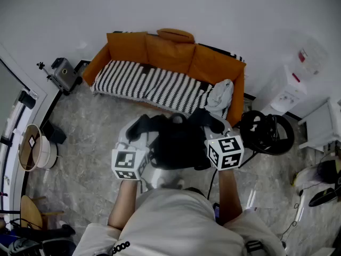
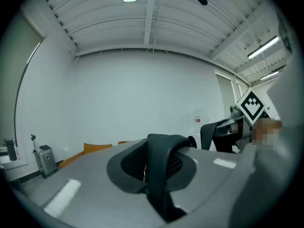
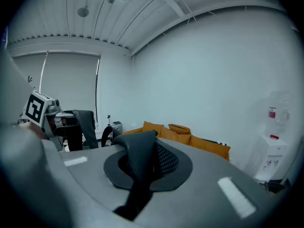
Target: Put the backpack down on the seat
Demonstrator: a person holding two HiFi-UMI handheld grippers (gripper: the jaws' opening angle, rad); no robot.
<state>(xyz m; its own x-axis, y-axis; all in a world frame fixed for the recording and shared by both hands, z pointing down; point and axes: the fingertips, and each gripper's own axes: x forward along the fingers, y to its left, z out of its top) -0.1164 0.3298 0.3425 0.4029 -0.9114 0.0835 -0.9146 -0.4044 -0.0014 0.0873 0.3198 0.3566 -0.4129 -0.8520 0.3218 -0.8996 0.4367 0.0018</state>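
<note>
Left tongs (image 1: 137, 134) and right tongs (image 1: 214, 128) are each clenched on a padded mesh strap (image 2: 159, 160) of the black backpack (image 1: 178, 145), held above the mottled stone floor (image 1: 90, 132). Open floor separates it from the orange sofa (image 1: 170, 49) and its striped seat edge.

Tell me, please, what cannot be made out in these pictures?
- Head view: the backpack's underside, hidden by its own bulk.
- Left gripper view: everything of it but one strap, behind the shut grey jaws.
- Right gripper view: likewise, only a strap shows.
- Head view: floor clutter at the right edge, cut off.
</note>
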